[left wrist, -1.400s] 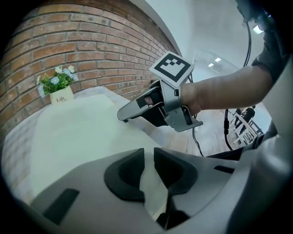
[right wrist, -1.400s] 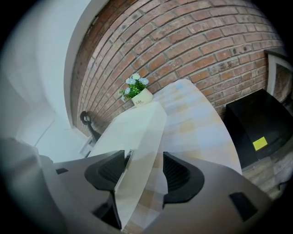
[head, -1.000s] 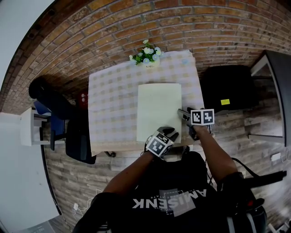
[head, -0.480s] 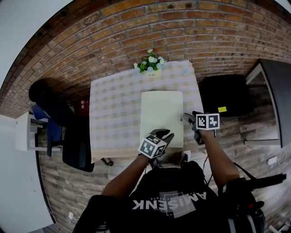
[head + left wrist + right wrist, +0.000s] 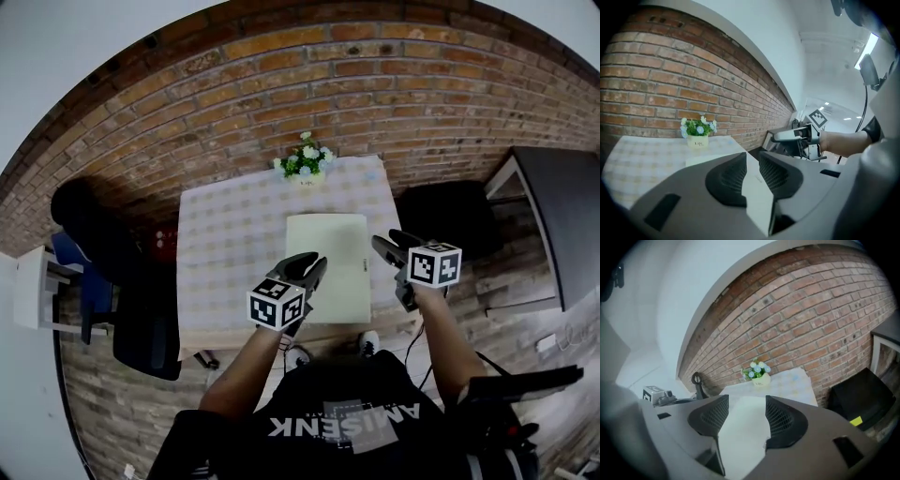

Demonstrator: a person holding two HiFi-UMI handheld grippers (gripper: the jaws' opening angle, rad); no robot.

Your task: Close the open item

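A pale cream flat item (image 5: 328, 262) lies shut on the checked tablecloth (image 5: 225, 253); it also shows in the left gripper view (image 5: 712, 158) and the right gripper view (image 5: 740, 401). My left gripper (image 5: 314, 265) hangs in the air over the item's near left corner. Its jaws (image 5: 752, 161) stand a narrow gap apart and are closing, with nothing between them. My right gripper (image 5: 382, 246) hovers off the item's right edge, open and holding nothing (image 5: 743, 416). Neither gripper touches the item.
A small pot of white and blue flowers (image 5: 305, 161) stands at the table's far edge against the brick wall. A black chair (image 5: 141, 309) is left of the table. A black box (image 5: 450, 220) and a dark tabletop (image 5: 553, 216) are to the right.
Both grippers have risen off the item's near edge. The left one has drifted left and back toward me. The item has not moved.
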